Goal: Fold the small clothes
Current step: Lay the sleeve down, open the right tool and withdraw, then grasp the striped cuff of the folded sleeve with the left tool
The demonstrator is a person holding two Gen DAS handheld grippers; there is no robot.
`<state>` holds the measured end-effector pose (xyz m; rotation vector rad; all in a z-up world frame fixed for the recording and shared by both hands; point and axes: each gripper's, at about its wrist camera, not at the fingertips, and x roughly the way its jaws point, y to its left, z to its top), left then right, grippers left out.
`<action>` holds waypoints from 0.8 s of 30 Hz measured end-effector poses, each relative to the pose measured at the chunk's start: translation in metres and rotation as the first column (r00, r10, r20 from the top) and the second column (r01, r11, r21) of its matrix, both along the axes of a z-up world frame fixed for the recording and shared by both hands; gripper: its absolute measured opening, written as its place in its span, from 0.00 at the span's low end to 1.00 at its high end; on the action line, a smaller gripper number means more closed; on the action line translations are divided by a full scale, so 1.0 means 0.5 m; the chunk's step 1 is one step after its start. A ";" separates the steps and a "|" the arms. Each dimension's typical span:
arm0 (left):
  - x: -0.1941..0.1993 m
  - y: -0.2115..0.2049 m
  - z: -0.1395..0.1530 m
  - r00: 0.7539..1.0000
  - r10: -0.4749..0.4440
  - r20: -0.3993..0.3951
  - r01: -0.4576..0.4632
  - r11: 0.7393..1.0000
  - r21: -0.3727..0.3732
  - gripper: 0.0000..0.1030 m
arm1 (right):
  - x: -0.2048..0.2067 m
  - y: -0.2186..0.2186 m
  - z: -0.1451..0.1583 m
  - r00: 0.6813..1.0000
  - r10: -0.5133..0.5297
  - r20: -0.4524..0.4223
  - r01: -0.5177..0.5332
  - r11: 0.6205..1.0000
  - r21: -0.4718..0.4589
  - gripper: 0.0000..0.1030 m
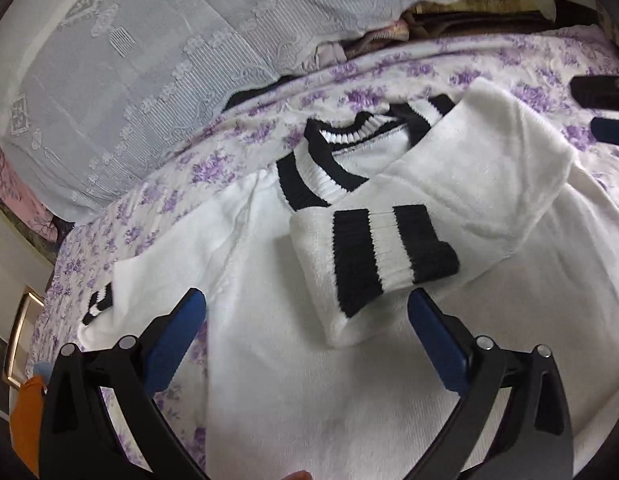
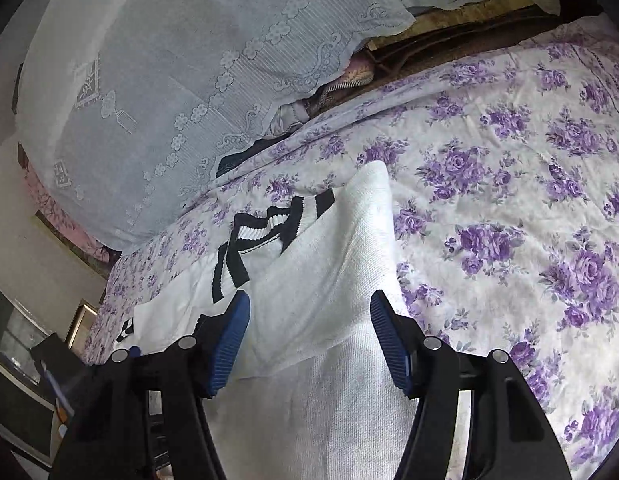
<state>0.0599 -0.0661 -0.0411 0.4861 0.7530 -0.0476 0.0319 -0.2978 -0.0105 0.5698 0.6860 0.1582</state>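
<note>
Floral bedspread (image 2: 509, 200), white sweater (image 1: 309, 380) beneath both spread-open tools (image 1: 307, 308) (image 2: 309, 312)

white sweater (image 1: 309, 380) with black-striped trim lies flat, one sleeve (image 1: 449, 216) folded across.

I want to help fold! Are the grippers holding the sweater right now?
No. Both the left hand-held gripper and right hand-held gripper are open above the sweater.

The right gripper (image 2: 309, 344), jaws spread, hovers over a white sweater (image 2: 329, 264) on the floral bedspread (image 2: 509, 200).
</note>
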 end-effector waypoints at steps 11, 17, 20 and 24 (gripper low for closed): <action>0.093 0.192 0.053 0.950 0.310 -0.043 -0.307 0.899 -0.311 0.72 | 0.005 0.001 -0.010 1.000 -0.027 -0.011 0.026 0.998 -0.053 0.61; 0.083 0.303 -0.034 0.933 0.229 -0.277 -0.349 0.763 -0.544 0.72 | 0.014 0.033 -0.038 0.998 0.031 -0.050 -0.032 0.999 -0.028 0.59; 0.081 0.303 -0.028 0.944 0.170 -0.282 -0.312 0.734 -0.603 0.84 | 0.017 0.044 -0.045 0.995 0.076 -0.067 -0.074 0.997 0.030 0.53; 0.081 0.288 -0.044 0.941 0.150 -0.304 -0.310 0.746 -0.589 0.88 | 0.020 0.039 -0.051 0.993 0.089 -0.082 -0.082 0.994 0.077 0.47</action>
